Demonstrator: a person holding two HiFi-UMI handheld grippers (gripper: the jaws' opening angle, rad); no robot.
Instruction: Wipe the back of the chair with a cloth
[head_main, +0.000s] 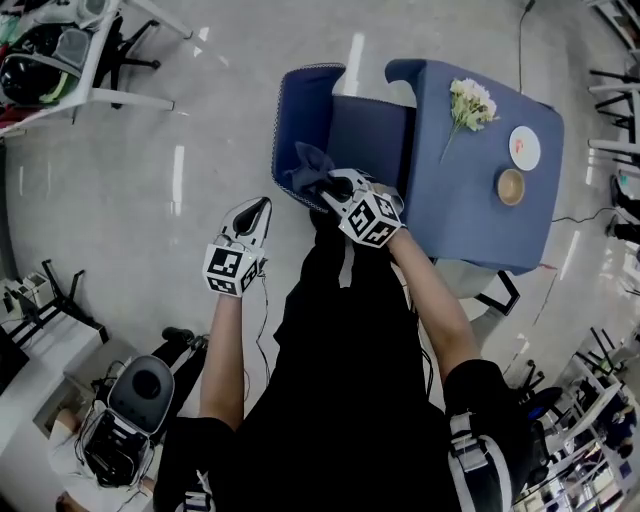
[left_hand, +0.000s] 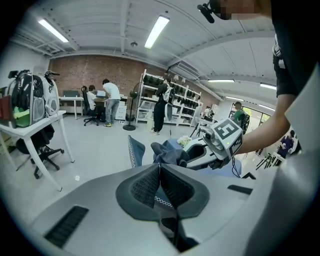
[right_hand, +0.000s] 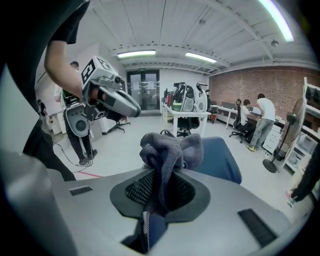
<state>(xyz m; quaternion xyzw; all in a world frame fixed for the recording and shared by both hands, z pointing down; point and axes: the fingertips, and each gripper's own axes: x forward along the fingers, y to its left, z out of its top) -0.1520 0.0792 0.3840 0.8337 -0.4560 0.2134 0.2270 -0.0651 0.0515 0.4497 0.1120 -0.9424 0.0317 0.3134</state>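
The blue chair (head_main: 345, 125) stands in front of me, its curved back (head_main: 292, 125) on the left side. My right gripper (head_main: 332, 184) is shut on a crumpled grey-blue cloth (head_main: 308, 163) and holds it at the near edge of the chair back. In the right gripper view the cloth (right_hand: 170, 150) bunches up out of the jaws, with the chair (right_hand: 220, 157) just behind. My left gripper (head_main: 258, 211) hangs shut and empty over the floor, left of the chair. In the left gripper view the jaws meet, and the chair back (left_hand: 134, 149) and cloth (left_hand: 167, 151) lie beyond them.
A table with a blue cover (head_main: 480, 190) touches the chair on the right, bearing flowers (head_main: 470, 104), a plate (head_main: 524, 147) and a cup (head_main: 511, 186). A white desk (head_main: 70, 60) stands far left. Gear lies on the floor at bottom left (head_main: 140, 395). People stand at far shelves (left_hand: 162, 107).
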